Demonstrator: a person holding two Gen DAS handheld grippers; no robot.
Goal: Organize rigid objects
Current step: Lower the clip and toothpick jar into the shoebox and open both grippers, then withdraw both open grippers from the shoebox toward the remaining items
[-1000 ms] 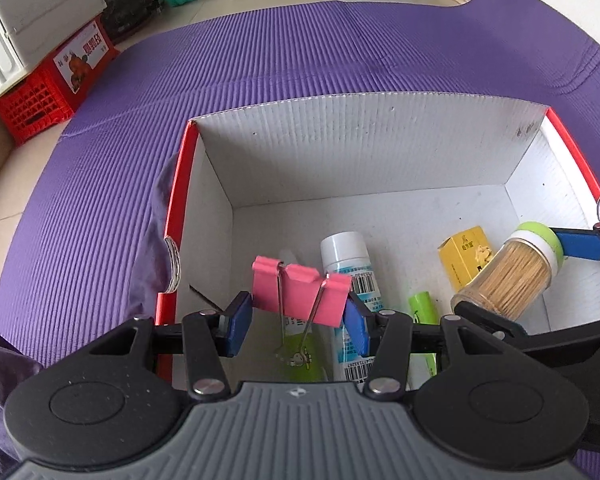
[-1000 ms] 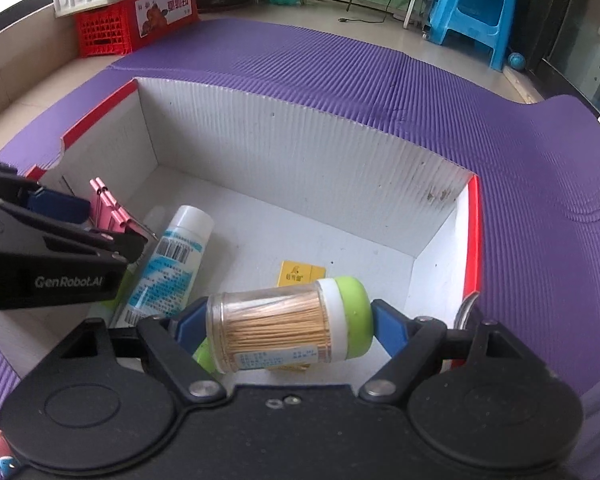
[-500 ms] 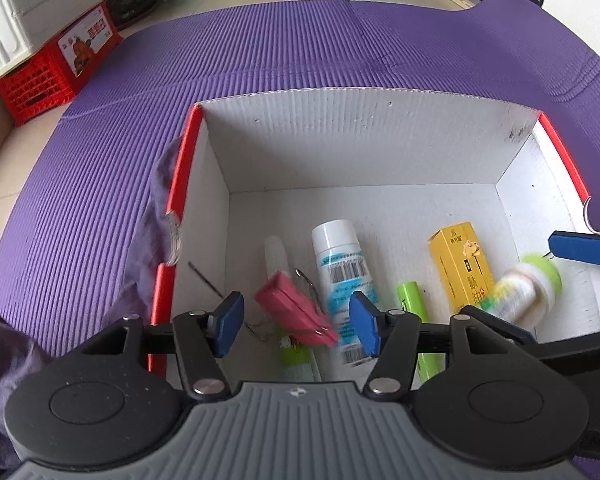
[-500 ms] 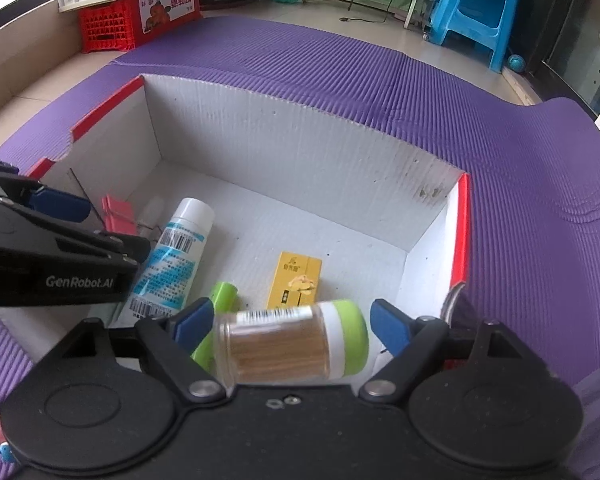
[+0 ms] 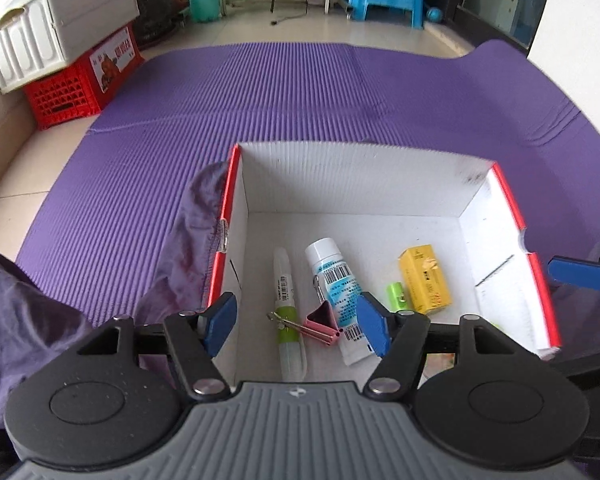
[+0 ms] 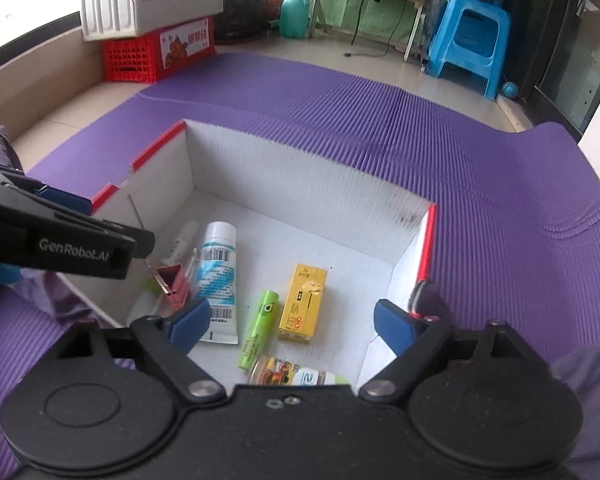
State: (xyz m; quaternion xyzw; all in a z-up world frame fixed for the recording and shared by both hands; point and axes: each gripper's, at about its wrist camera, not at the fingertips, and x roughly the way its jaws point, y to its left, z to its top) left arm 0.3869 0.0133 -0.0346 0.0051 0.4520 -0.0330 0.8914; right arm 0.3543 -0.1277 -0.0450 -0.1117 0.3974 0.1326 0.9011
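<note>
Toothpick jar (image 6: 296,376) lies on white corrugated box (image 5: 360,184) floor, half hidden behind right gripper (image 6: 290,322); pink binder clip (image 5: 320,326) rests there under left gripper (image 5: 298,322); both jaws just widened, apart, nothing between

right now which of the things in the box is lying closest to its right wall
The yellow carton. It lies flat nearer the right wall than the green cylinder, white tube, pink binder clip or pen.
</note>
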